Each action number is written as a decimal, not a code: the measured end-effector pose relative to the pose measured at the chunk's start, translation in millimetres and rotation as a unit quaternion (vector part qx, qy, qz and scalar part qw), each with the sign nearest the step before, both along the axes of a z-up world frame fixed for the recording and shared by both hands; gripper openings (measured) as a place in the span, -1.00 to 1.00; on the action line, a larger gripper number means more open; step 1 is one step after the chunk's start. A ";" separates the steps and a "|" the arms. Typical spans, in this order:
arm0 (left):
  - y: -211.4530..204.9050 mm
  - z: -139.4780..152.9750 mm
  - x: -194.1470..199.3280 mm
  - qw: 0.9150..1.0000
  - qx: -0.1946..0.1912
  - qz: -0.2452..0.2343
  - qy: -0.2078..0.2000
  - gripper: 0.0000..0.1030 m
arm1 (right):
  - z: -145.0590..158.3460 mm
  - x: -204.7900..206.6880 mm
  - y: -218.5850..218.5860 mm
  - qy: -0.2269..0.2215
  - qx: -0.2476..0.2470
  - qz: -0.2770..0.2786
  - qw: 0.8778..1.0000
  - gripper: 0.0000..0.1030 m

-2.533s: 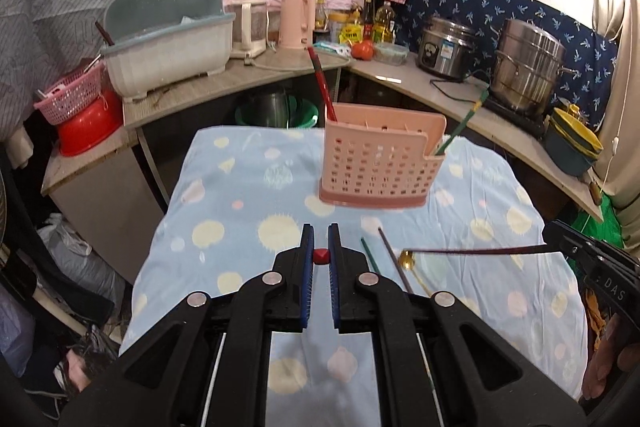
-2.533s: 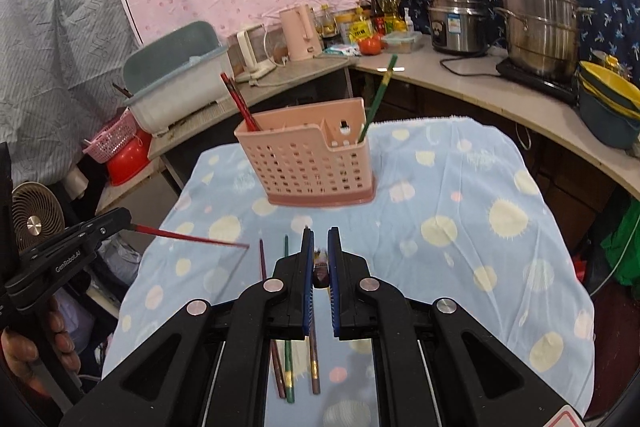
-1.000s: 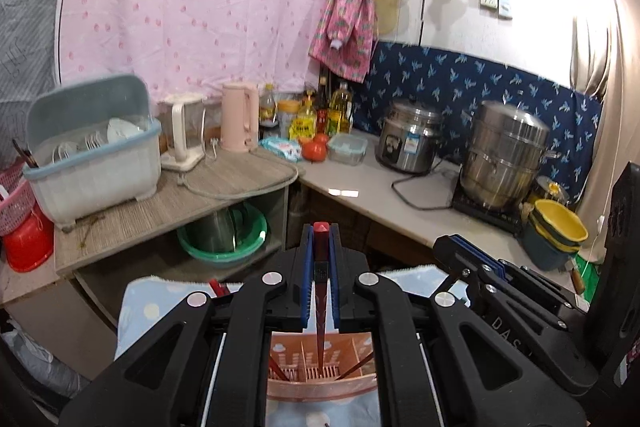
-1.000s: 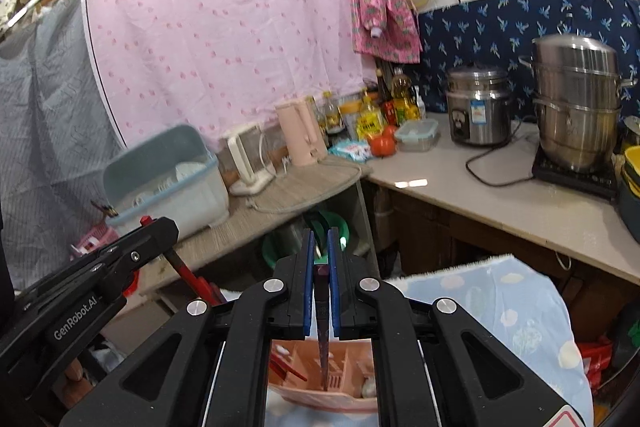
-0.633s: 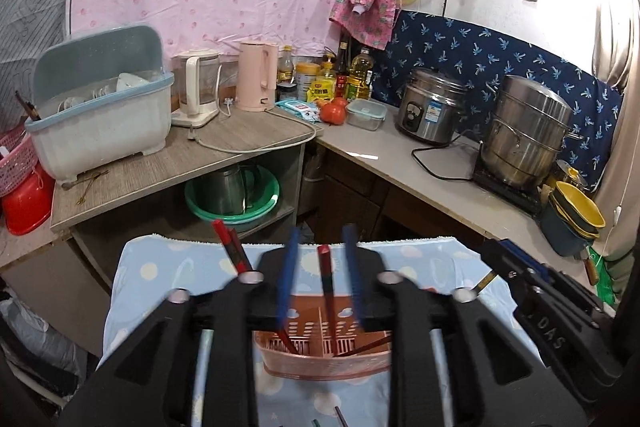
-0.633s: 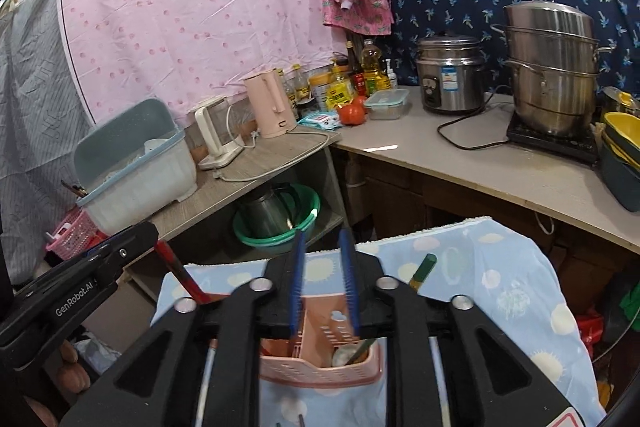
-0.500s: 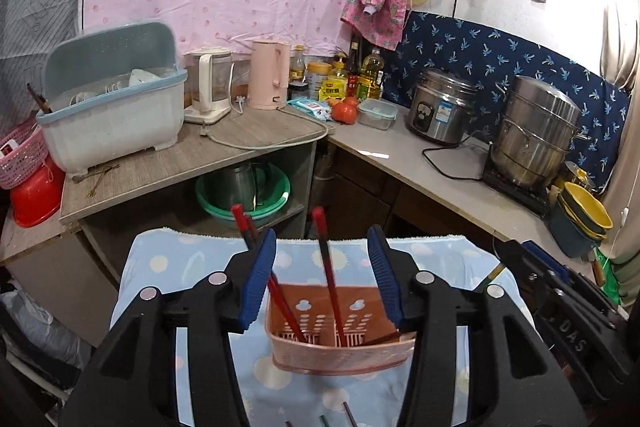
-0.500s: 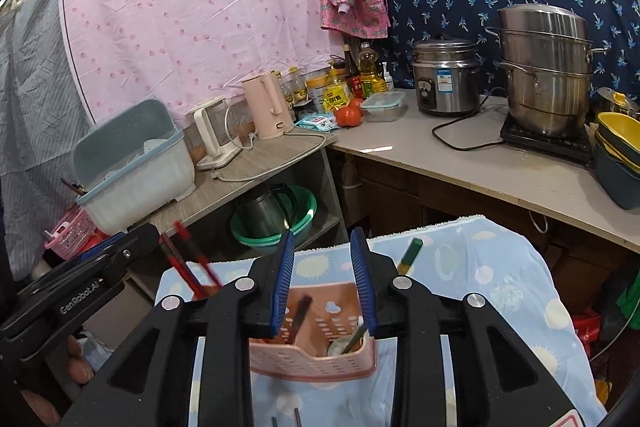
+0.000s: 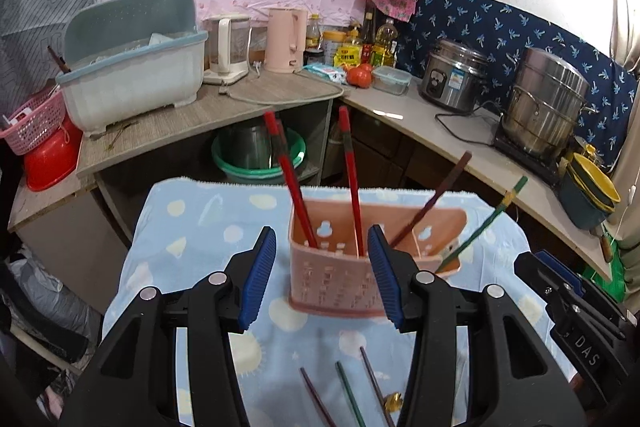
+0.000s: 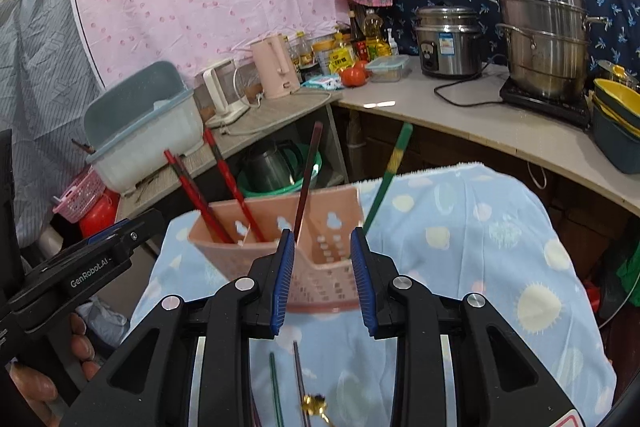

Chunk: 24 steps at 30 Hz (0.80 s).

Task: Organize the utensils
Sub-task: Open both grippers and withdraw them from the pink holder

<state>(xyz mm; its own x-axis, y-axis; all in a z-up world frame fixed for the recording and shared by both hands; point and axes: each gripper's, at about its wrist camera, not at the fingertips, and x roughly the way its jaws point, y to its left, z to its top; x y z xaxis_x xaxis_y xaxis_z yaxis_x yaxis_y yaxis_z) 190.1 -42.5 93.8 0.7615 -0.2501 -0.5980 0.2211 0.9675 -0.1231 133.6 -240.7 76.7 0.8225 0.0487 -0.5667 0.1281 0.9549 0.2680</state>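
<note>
A pink perforated utensil basket (image 9: pixel 340 283) stands on the blue spotted cloth (image 9: pixel 192 227); it also shows in the right wrist view (image 10: pixel 320 279). Red chopsticks (image 9: pixel 352 179), a dark brown chopstick (image 9: pixel 436 195) and a green chopstick (image 9: pixel 492 211) stand in it. My left gripper (image 9: pixel 322 275) is open and empty just in front of the basket. My right gripper (image 10: pixel 322 279) is open and empty, also in front of it. Loose chopsticks (image 9: pixel 348 391) and a gold spoon (image 10: pixel 314 405) lie on the cloth near me.
A counter (image 9: pixel 192 115) behind the table carries a blue dish rack (image 9: pixel 132 67), kettles and bottles. A rice cooker (image 9: pixel 456 75) and steel steamer pot (image 9: pixel 544 107) stand at the right. A green basin (image 9: pixel 256 163) sits under the counter.
Both grippers carried a chopstick up over the basket, opened and let them drop in. They have since drawn back and down, with jaws opened wider.
</note>
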 end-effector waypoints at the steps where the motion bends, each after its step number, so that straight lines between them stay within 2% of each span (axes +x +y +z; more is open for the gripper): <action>1: 0.6 -4.3 -3.1 1.000 0.002 0.001 0.005 -0.12 | -3.6 -2.9 1.7 0.004 -0.001 0.002 1.000 -0.43; 15: 15.0 -85.4 -60.8 0.995 0.025 0.009 0.091 -0.12 | -84.5 -66.9 28.7 0.102 -0.020 0.045 0.994 -0.44; 24: 18.9 -121.0 -100.2 0.991 0.042 0.005 0.125 -0.12 | -118.5 -104.2 45.6 0.144 -0.030 0.071 0.987 -0.46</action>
<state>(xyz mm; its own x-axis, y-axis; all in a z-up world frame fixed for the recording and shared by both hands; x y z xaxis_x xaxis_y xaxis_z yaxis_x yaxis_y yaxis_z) 89.9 -23.6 -27.2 0.5887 -0.1836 -0.7872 0.1836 0.9788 -0.0911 29.4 -195.1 -41.9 0.6135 0.1111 -0.7818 0.0548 0.9817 0.1825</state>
